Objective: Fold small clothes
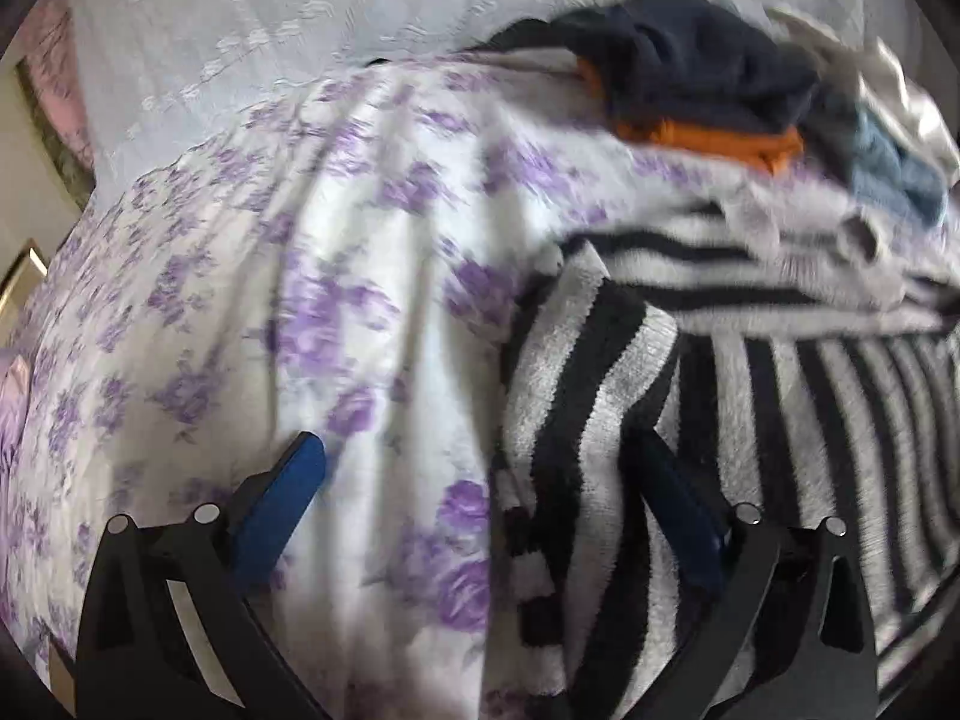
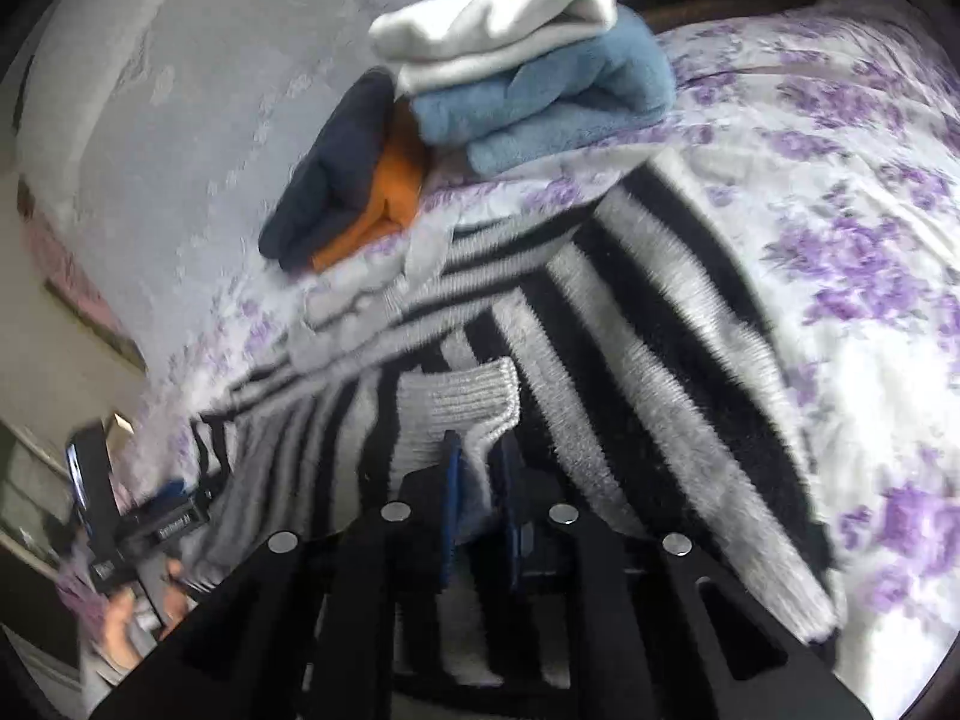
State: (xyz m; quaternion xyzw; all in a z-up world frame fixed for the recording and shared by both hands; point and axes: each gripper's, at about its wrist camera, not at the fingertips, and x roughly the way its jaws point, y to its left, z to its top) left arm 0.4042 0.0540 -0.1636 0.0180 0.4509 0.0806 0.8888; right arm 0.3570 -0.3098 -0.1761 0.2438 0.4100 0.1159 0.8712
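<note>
Striped sweater (image 2: 630, 324): soft, fuzzy, limp knit spread across centre frame on flowered bedspread (image 2: 840, 192); best taken at ribbed cuff (image 2: 462, 408) or edges. Right gripper (image 2: 480, 480) clamped on cuff; left gripper (image 1: 480, 468) spread wide, holding nothing. No containers visible; folded clothes (image 2: 516, 66) stacked at upper centre.

Black-and-grey striped fuzzy sweater (image 2: 648, 360) lay spread and rumpled on the floral bedspread, ribbed grey cuff (image 2: 462, 408) folded over its body, navy and orange folded clothes (image 2: 348, 180) stacked beyond it, blue (image 2: 552, 102) and white (image 2: 492, 42) folded pieces alongside
</note>
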